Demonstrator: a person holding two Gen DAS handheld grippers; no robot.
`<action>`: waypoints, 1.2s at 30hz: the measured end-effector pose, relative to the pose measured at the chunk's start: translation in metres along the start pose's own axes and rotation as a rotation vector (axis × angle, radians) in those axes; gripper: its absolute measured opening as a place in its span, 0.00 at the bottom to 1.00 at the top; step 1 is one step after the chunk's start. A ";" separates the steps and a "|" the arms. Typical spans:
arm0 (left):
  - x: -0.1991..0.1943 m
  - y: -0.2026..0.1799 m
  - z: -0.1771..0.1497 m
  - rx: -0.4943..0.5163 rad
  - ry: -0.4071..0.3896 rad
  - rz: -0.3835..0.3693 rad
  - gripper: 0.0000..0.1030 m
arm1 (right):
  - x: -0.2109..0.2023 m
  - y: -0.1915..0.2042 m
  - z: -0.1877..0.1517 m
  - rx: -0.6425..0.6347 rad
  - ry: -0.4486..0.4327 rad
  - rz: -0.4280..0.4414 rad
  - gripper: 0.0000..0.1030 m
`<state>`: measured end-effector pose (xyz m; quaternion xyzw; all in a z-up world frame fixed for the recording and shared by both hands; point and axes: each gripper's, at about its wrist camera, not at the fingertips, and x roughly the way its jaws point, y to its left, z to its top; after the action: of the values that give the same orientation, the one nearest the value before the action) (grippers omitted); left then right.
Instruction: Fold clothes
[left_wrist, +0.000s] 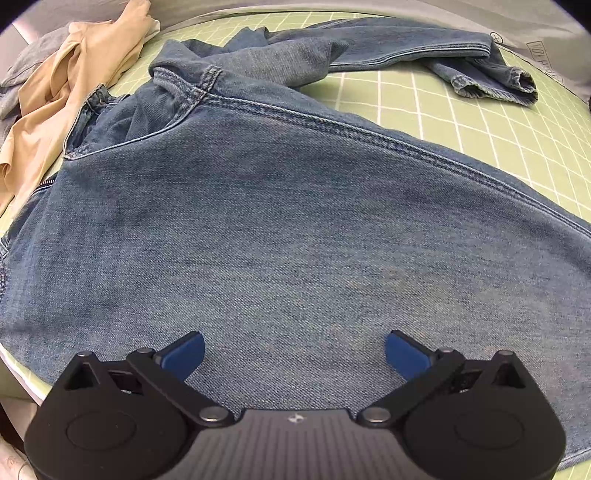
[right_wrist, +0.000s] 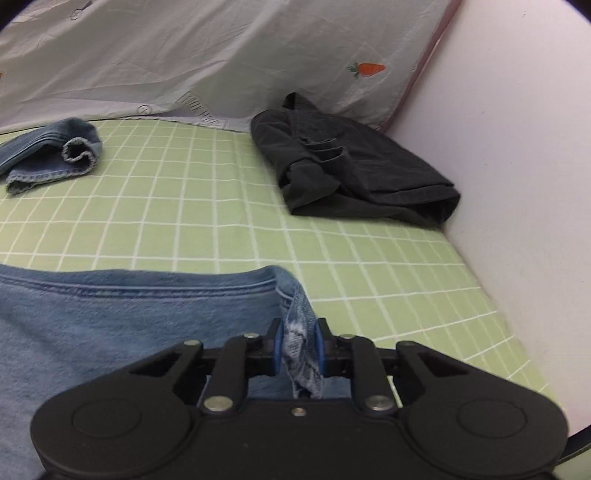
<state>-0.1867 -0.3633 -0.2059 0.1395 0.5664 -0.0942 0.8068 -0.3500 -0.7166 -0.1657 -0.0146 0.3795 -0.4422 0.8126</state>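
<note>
Denim jacket (left_wrist: 277, 221) lies spread on the green checked sheet (right_wrist: 184, 206). My left gripper (left_wrist: 294, 354) hangs over its back panel, fingers wide, holding nothing. My right gripper (right_wrist: 298, 345) pinches the jacket's hem corner between narrow pads. Bare sheet opens toward 12 o'clock; a folded dark garment (right_wrist: 354, 166) lies at 1 o'clock against the wall (right_wrist: 517, 147).

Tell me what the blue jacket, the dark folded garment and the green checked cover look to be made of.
Blue jacket: denim, judging by the diagonal weave, faded wash and double stitching; matte.
Dark folded garment: probably a cotton-type woven cloth; matte, soft creases, stitched seams.
Green checked cover: likely a thin printed fabric; flat, dull, white grid lines.
</note>
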 end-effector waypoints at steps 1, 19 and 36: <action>0.000 0.000 0.000 -0.003 0.001 0.000 1.00 | 0.006 -0.008 0.007 -0.005 -0.013 -0.084 0.17; 0.002 0.005 0.000 -0.055 0.019 -0.033 1.00 | -0.011 0.018 -0.039 0.174 0.198 0.246 0.62; -0.007 0.071 -0.003 -0.107 0.040 -0.009 0.99 | -0.095 0.163 -0.035 -0.129 0.121 0.535 0.86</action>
<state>-0.1703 -0.2956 -0.1916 0.0954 0.5871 -0.0646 0.8012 -0.2872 -0.5372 -0.1916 0.0606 0.4451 -0.1870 0.8736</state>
